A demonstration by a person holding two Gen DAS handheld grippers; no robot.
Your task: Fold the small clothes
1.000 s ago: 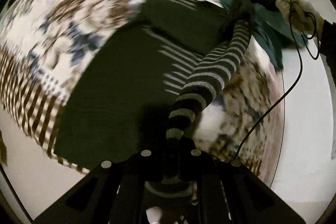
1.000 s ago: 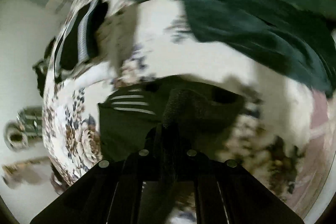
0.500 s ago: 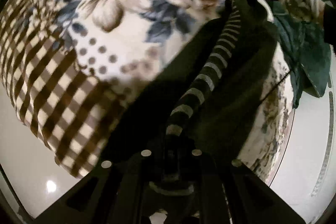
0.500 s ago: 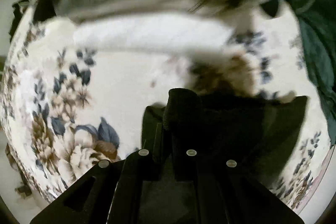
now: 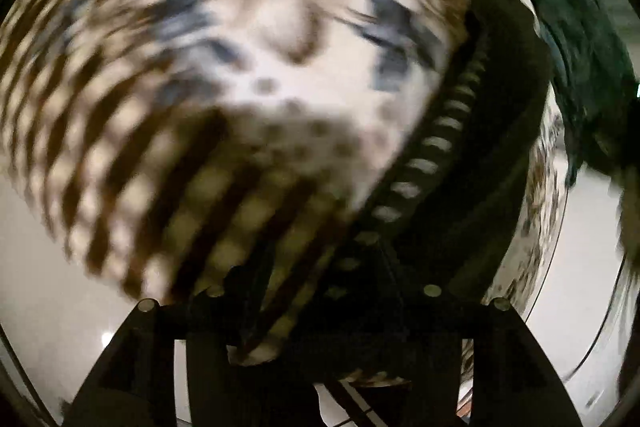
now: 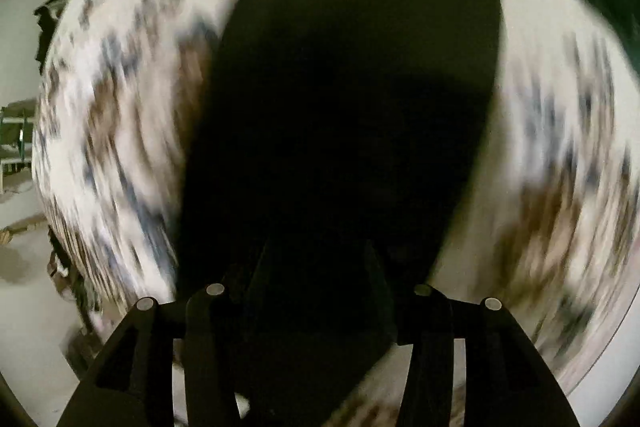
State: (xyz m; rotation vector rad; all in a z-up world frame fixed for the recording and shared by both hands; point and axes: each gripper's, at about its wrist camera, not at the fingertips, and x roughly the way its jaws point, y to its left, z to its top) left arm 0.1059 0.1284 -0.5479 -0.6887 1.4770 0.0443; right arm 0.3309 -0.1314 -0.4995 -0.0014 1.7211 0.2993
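Both sets of jaws just opening, released. Dark striped garment [image 5: 460,131] dropped from left gripper [image 5: 320,307], lying toward one o'clock on the floral bench [image 5: 280,27]; under right gripper [image 6: 320,291], spread toward twelve. Fold seemingly laid; smoothing likely next.

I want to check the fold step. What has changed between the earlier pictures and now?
Both tongs have just opened. The left tongs let go of the striped edge of the dark garment, which now lies on the floral cloth. The right tongs released the same garment and hang over it. The green garment stays at the table's far side.
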